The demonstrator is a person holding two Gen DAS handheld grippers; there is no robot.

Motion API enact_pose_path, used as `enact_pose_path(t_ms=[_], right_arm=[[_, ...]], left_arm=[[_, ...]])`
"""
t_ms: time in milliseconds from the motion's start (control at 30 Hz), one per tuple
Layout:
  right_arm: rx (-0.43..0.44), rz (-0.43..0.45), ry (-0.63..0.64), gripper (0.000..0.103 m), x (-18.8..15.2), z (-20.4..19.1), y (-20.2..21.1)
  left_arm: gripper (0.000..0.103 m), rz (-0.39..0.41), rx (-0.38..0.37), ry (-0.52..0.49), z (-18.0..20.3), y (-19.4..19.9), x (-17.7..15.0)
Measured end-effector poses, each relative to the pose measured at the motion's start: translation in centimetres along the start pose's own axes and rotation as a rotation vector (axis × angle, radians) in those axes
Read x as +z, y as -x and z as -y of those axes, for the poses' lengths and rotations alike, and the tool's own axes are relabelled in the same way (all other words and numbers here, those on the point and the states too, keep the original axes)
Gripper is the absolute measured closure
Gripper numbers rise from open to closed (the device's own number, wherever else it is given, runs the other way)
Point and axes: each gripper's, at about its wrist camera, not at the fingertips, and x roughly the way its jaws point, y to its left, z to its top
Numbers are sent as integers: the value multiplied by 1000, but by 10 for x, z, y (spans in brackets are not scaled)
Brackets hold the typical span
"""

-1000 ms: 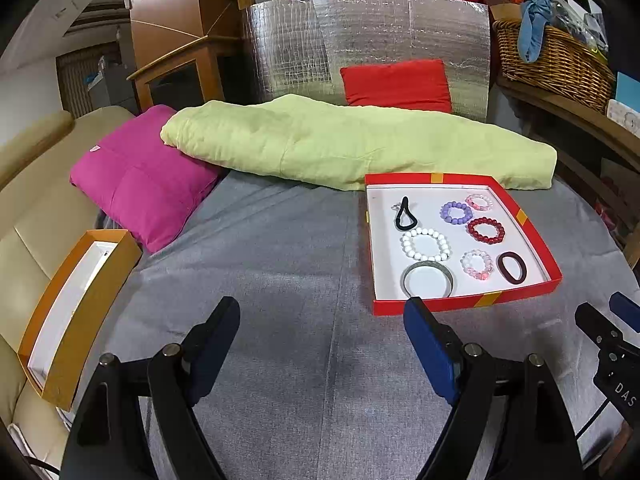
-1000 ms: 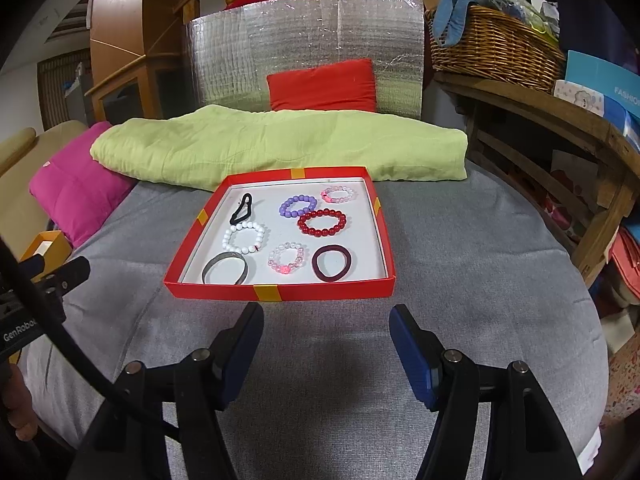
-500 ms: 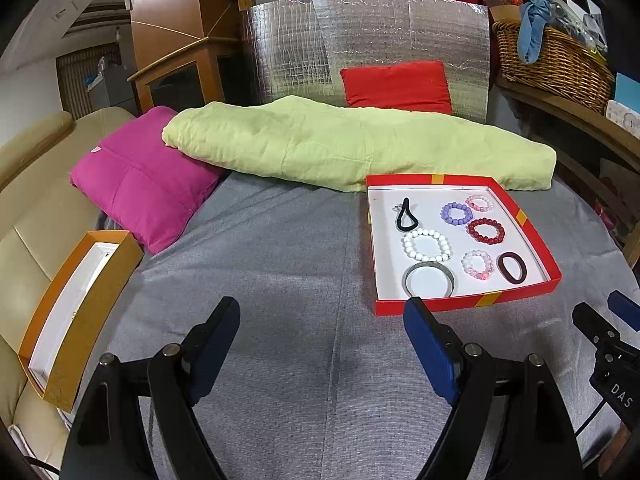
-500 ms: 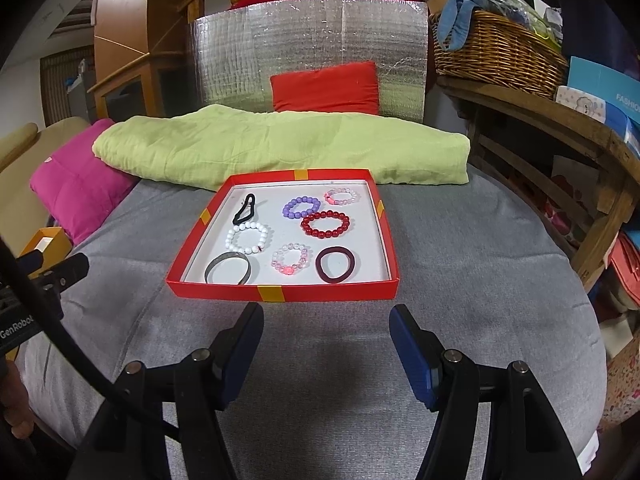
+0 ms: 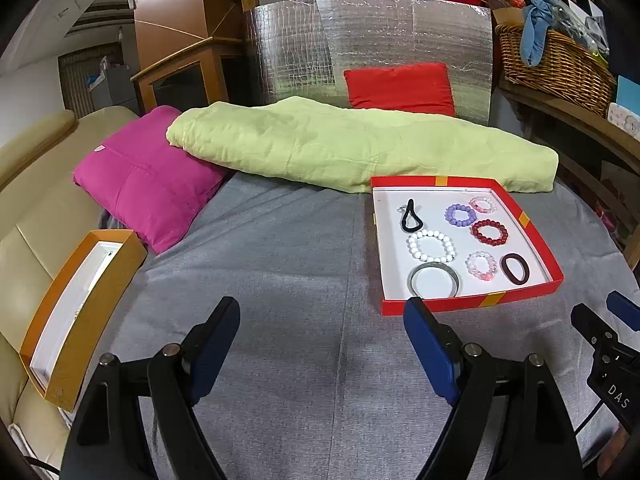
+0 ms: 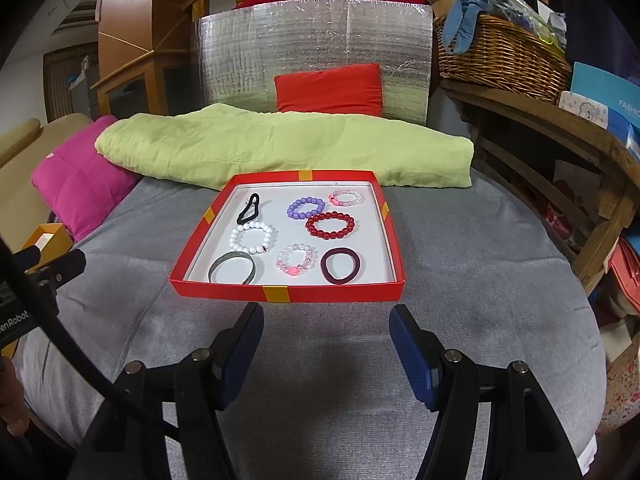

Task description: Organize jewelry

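A red tray (image 6: 286,295) with a white floor lies on the grey cloth and holds several bracelets and hair ties: white beads (image 6: 251,238), red beads (image 6: 330,225), purple beads (image 6: 305,208), a grey bangle (image 6: 233,269), a maroon hair tie (image 6: 342,266). My right gripper (image 6: 326,334) is open and empty just in front of the tray. My left gripper (image 5: 322,330) is open and empty over bare cloth, left of the tray (image 5: 468,304). An orange box (image 5: 76,312) with a white inside lies at the far left.
A green folded blanket (image 5: 360,148) and a pink cushion (image 5: 148,184) lie behind the tray. A red cushion (image 6: 328,90) leans on a silver foil panel (image 6: 312,48). A wooden shelf with a wicker basket (image 6: 500,48) stands at the right. A beige sofa (image 5: 24,240) is at the left.
My right gripper has moved a little closer to the tray. The left gripper has hardly moved. Both stay open.
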Motion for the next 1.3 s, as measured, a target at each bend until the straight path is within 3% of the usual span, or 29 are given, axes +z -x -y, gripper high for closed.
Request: enact_pose_path(t_ms=[1300], right_arm=[[7, 18, 40, 34, 0, -14, 1]], left_arm=[[19, -3, 7, 19, -9, 2, -3]])
